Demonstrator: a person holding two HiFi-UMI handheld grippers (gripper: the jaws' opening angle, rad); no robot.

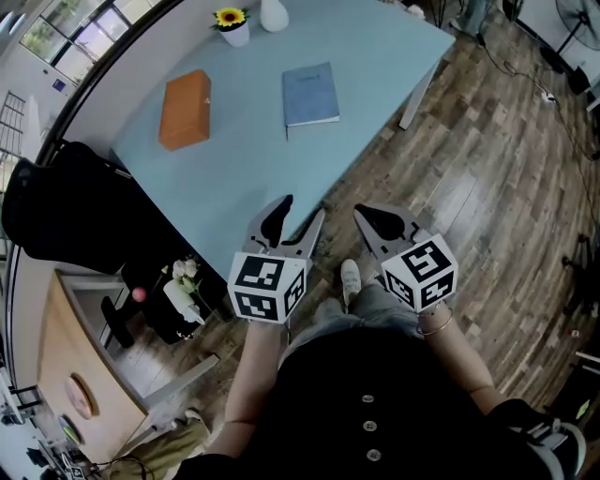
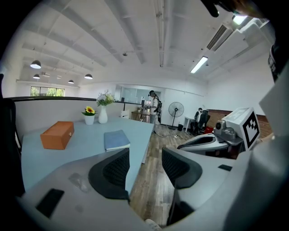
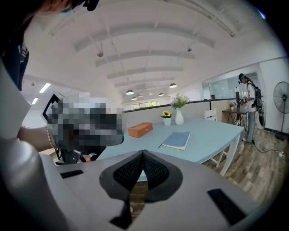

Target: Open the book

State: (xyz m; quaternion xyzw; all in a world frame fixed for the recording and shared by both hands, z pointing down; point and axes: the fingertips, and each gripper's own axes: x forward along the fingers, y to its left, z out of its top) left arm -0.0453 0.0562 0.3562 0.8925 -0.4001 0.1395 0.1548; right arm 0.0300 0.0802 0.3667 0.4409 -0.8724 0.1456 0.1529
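The closed blue book lies flat on the pale blue table, near its edge and with bare tabletop all round it. The likely trouble is the book skidding away instead of opening: the cover looks thin and sits flush, so a jaw pushed at the edge could shove the whole book along the smooth top, or lift several pages with the cover. It is slim, soft-looking and square-cornered, with faint print near its far end. An orange box rests at the book's 9 o'clock, well apart. A potted sunflower and a white vase stand toward 11 o'clock. At the book's 6 o'clock, well short of it and off the table's edge, hang both tools. The left gripper has its jaws spread with nothing between them. The right gripper has its jaws pressed together on nothing.
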